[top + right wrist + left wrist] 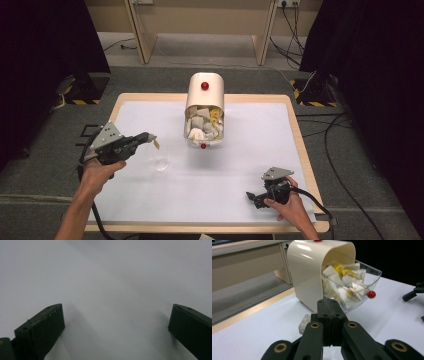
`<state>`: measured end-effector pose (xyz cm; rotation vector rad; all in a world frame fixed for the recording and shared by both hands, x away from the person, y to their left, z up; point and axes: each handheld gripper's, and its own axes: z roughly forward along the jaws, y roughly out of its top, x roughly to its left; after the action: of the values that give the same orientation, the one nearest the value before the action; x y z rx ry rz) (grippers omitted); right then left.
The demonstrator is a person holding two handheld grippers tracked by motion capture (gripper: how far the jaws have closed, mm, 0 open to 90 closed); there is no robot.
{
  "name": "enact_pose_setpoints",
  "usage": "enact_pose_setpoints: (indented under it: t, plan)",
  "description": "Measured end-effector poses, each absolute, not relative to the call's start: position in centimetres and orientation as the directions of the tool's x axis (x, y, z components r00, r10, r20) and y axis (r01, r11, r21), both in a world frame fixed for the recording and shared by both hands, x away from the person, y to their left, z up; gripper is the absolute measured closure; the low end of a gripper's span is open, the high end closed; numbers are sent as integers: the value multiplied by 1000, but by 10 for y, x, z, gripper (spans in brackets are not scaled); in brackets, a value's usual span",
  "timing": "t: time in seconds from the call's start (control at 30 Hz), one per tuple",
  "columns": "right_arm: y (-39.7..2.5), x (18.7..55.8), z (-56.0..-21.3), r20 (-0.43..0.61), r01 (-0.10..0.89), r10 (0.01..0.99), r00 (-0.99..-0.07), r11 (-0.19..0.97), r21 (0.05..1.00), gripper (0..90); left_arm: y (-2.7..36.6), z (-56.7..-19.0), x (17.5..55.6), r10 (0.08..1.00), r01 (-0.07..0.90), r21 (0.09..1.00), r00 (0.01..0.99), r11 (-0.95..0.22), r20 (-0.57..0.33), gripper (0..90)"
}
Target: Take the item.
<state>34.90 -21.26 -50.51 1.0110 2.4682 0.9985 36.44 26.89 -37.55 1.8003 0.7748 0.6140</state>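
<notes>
Fingers of the left gripper (pixel 150 138) are pinching a yellow tag (pixel 156 144) beside the dispenser (pixel 204 95), while the right gripper (pixel 116 322) is gaping wide over bare surface (pixel 112 277).

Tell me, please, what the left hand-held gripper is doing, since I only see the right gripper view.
Observer: The left hand-held gripper has its jaws shut, with a small tan piece at their tip.
Operator: Is there anything near it on the table?
Observer: Yes, a clear glass stands just below and right of that tip in the high view.
Operator: And what lies farther ahead of it?
Observer: A cream dispenser sits mid-table, and its clear drawer is open and full of sachets.
</notes>
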Motion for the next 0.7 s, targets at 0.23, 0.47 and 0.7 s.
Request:
enact_pose_setpoints:
  t: [0.23,0.47,0.7]
  plan:
    - [-212,349,-505,-6,501,704,-710,512,698,9,270,-402,367,760,272,928,649,-254,18,884]
    - [-213,349,-505,-7,501,704,-711,513,697,9,268,-416,372,764,302,917,645,-259,4,883]
    - [-213,349,-505,-8,500,703,-711,513,697,9,263,-430,378,769,330,898,640,-290,14,879]
